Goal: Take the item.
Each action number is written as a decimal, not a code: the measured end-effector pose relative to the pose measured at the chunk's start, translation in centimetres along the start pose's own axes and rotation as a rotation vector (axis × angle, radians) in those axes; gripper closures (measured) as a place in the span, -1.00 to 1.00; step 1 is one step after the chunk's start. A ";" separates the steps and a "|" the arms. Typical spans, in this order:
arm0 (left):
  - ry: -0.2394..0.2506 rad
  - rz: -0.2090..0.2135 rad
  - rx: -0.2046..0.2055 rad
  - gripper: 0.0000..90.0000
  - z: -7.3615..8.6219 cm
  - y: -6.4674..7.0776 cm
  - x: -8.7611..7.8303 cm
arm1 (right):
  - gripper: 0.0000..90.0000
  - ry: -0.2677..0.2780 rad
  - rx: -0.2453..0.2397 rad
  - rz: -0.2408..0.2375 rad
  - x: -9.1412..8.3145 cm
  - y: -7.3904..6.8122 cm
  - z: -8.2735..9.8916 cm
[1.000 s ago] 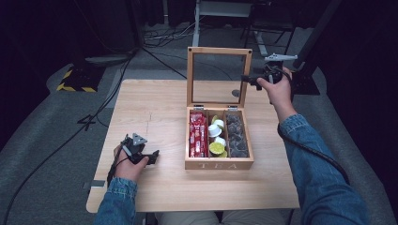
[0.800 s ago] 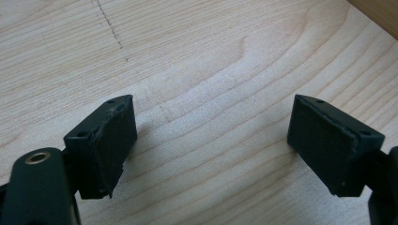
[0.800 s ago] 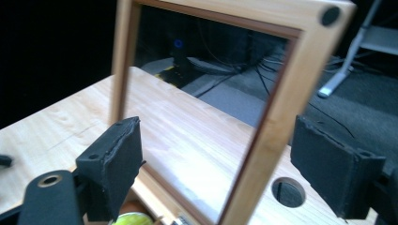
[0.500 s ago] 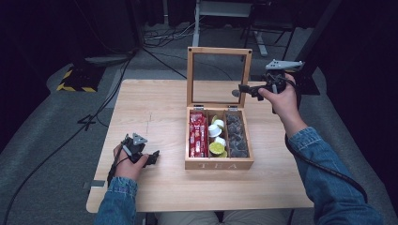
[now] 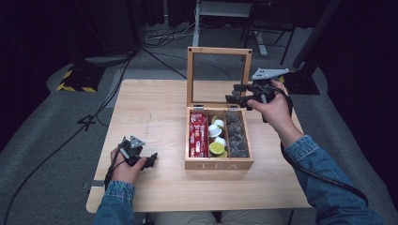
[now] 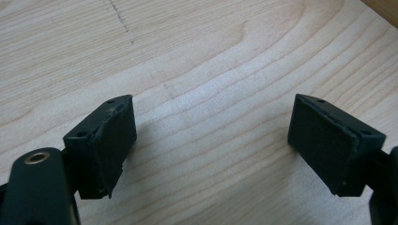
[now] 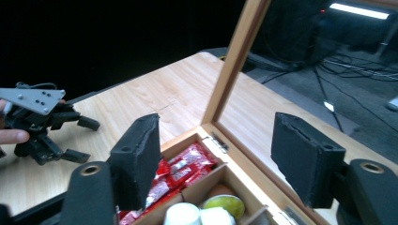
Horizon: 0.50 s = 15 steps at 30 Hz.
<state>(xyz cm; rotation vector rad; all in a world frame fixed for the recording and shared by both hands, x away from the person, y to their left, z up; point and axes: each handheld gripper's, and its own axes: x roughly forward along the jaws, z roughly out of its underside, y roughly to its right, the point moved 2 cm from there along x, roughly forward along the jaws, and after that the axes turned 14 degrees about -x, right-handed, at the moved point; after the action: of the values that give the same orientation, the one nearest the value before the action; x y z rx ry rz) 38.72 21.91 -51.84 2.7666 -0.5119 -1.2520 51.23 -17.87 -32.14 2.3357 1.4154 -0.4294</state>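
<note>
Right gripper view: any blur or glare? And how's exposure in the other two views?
Right gripper view: soft overall, background black, a bright strip light at top right seen through the tea box lid. High view: table evenly lit, surroundings dark. Left gripper view: sharp wood grain, soft shadows under the open left gripper.

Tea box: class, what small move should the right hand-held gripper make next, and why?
Probably lower toward the tea box. The right hand-held gripper hovers open beside the upright lid, holding nothing, aimed across the compartments; the left hand-held gripper rests open on the table.
</note>
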 end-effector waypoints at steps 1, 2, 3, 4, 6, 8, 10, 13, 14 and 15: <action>-0.002 -0.002 -0.003 -0.64 0.1 0.0 -0.1 | -0.22 -0.003 0.002 -0.006 0.3 -0.2 0.1; -0.001 -0.001 -0.001 -0.64 0.1 0.0 -0.1 | -0.19 -0.003 0.001 -0.015 0.5 -0.4 0.1; -0.001 -0.001 -0.001 -0.64 0.1 0.0 -0.1 | -0.19 -0.003 0.001 -0.015 0.5 -0.4 0.1; 0.000 -0.001 -0.003 -0.64 0.2 0.0 -0.2 | -0.17 -0.004 0.000 -0.027 0.8 -0.7 0.2; 0.000 -0.001 -0.003 -0.64 0.2 -0.1 -0.2 | -0.10 -0.018 -0.011 -0.033 1.3 -1.2 0.2; -0.001 -0.001 -0.003 -0.65 0.2 -0.1 -0.2 | -0.07 -0.031 -0.025 -0.042 1.7 -1.7 0.2; 0.000 -0.001 -0.006 -0.65 0.2 -0.1 -0.2 | -0.06 -0.046 -0.039 -0.057 2.1 -2.3 0.1; -0.003 0.001 -0.006 -0.66 0.2 -0.1 -0.2 | -0.05 -0.084 -0.043 -0.087 3.1 -3.6 0.3; -0.003 0.000 -0.006 -0.66 0.2 -0.1 -0.2 | -0.05 -0.084 -0.043 -0.087 3.1 -3.6 0.3; -0.003 0.000 -0.004 -0.66 0.1 -0.1 -0.1 | -0.08 -0.093 -0.051 -0.089 3.6 -4.2 0.4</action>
<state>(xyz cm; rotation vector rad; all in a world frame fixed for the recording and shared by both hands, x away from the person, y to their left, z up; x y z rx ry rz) 38.58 22.09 -51.85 2.7616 -0.5088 -1.2565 49.10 -13.50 -34.75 2.1892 1.4730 -0.5141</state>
